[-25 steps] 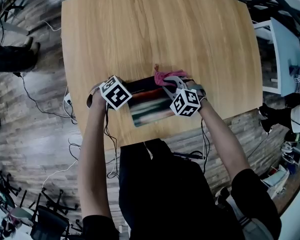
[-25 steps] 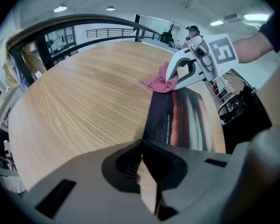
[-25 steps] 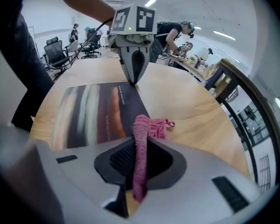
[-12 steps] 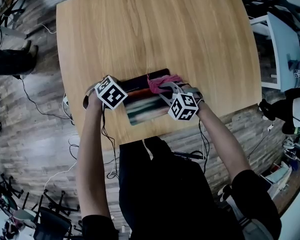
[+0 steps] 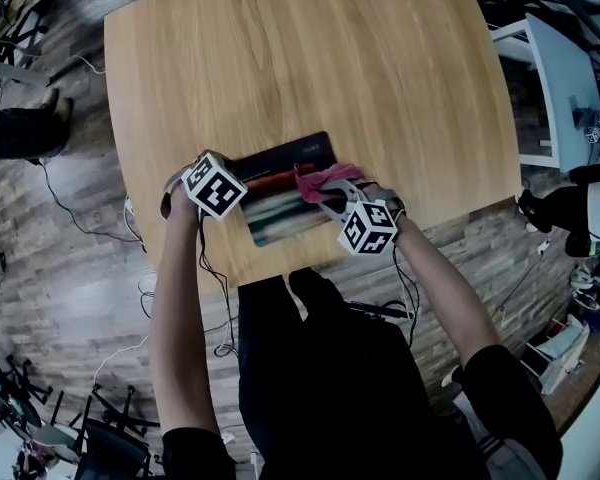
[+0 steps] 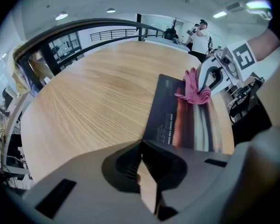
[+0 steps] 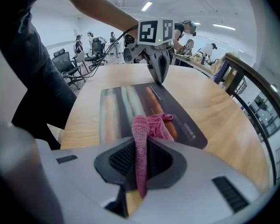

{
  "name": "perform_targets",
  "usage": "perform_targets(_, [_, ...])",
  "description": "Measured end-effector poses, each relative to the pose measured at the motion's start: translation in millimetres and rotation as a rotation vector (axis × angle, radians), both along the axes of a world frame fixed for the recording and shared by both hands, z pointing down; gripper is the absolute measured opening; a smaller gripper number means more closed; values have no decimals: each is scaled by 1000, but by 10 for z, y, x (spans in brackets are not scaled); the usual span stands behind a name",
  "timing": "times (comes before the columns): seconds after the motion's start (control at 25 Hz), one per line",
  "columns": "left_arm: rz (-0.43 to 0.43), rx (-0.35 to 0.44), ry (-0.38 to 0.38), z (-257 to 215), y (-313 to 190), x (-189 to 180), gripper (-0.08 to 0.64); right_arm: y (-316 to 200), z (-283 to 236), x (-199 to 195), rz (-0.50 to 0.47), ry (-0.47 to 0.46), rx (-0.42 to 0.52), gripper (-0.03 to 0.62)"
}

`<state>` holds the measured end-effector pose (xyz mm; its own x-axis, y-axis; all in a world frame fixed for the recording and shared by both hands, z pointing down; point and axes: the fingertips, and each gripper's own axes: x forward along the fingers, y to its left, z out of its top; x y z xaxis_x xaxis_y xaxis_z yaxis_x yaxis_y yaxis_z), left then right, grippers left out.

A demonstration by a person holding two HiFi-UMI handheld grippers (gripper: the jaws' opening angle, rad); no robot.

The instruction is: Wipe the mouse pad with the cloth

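The right claw (image 7: 140, 158) is pinching a pink cloth (image 7: 148, 129) between its 2 jaws. A bunch of the cloth is sticking out past the tips and is lying on the mouse pad (image 7: 130, 104). I think the bunch is poking out so that the soft part rubs the pad, not the hard jaws.

From the head view, the right claw (image 5: 327, 190) is reaching in from the right, and the cloth (image 5: 318, 179) is sitting about in the middle of the pad's (image 5: 278, 206) long side. The pad is lying flat near the front edge of the wooden table (image 5: 310, 58), close to the person, so both arms are reaching it easily.

The left claw (image 6: 143, 146) is pressed together with nothing between its jaws. Its tips are pointing down at 1 corner of the pad (image 6: 186, 120), at the end away from the cloth (image 6: 194, 90). I think the left claw (image 5: 228, 174) is pushing there so the pad is not sliding while the cloth is rubbing it. The wiping looks like it is under way, and much of the pad is waiting for the cloth.
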<state>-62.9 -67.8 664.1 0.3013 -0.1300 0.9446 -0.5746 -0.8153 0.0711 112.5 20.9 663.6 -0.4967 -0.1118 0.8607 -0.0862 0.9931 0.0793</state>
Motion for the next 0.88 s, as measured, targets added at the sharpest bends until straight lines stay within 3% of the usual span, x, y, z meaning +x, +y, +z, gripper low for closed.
perform_targets(0.52, [-19,59,-33,-8,13,-35,23,658,-3,162,10,-13,-61,61])
perform_targets(0.88, [-33,63,-57,19,-23,-46,23,929,8,287,-23,43,-149,61])
